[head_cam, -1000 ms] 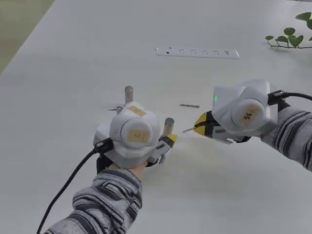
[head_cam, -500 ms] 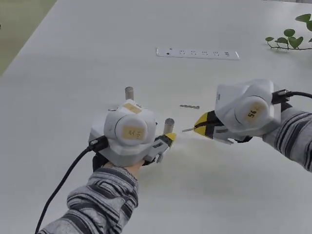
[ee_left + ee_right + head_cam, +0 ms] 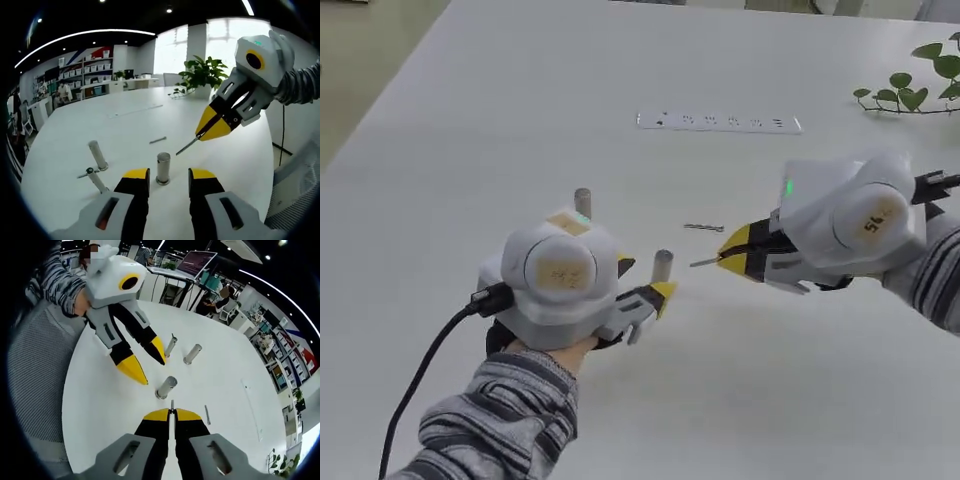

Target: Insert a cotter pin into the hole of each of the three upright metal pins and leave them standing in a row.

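One pin (image 3: 162, 168) stands before left hand-held gripper (image 3: 169, 175).

The left gripper (image 3: 645, 278) has a round white body with a tan sticker (image 3: 560, 272) on it. Its two jaws are black with yellow tips. A black cable (image 3: 420, 365) plugs into its side. The right gripper (image 3: 724, 259) is round and white too, with the same black and yellow jaws. It has a little green light (image 3: 787, 187), a numbered sticker (image 3: 873, 222) and a second black cable (image 3: 942, 182). The left sleeve (image 3: 495, 420) and the right sleeve (image 3: 942, 275) have grey and dark stripes
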Demonstrator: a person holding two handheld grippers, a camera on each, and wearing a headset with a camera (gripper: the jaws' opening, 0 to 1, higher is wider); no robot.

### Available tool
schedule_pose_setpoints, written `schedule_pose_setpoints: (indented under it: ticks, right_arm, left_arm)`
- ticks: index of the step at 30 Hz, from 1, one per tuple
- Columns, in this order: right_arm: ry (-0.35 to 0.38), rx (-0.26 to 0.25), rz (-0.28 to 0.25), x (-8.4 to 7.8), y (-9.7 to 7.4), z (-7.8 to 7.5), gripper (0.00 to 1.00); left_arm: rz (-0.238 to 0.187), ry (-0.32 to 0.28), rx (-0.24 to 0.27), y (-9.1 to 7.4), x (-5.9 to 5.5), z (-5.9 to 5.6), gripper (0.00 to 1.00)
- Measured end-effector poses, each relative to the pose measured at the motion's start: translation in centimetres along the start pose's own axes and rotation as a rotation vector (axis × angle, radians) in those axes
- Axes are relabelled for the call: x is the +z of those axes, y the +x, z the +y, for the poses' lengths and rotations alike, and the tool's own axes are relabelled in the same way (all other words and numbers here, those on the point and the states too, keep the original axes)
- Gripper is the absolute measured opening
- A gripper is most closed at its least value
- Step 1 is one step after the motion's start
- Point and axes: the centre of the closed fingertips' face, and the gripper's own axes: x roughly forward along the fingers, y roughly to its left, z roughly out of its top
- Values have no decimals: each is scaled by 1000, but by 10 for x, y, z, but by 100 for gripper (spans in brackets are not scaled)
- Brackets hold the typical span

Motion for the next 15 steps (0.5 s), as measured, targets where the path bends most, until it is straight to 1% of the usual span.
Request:
schedule_pose_setpoints:
  ticks: [2,3,4,7,9,12,15]
  right_arm:
    - [-4,10,-16,5,-3,3,0]
    - [-13,22,-38,11,-6,6,0]
    - [-16,32,-50,14,-7,8,0]
    - [-34,62,-86,26,-12,16,0]
    - [-41,84,-100,31,-13,22,0]
    - [-44,123,-146,39,-11,27,0]
    - [-51,145,-170,45,-13,30,0]
  left_arm:
    - [-5,15,-16,-2,1,-3,27]
    - [-7,24,-24,-3,2,-5,26]
    - [-10,37,-31,-4,3,-6,25]
    - [-11,50,-40,-5,4,-8,24]
    - [-10,60,-45,-7,4,-10,23]
    - [-14,90,-61,-9,5,-14,22]
    - [-15,125,-92,-12,6,-19,19]
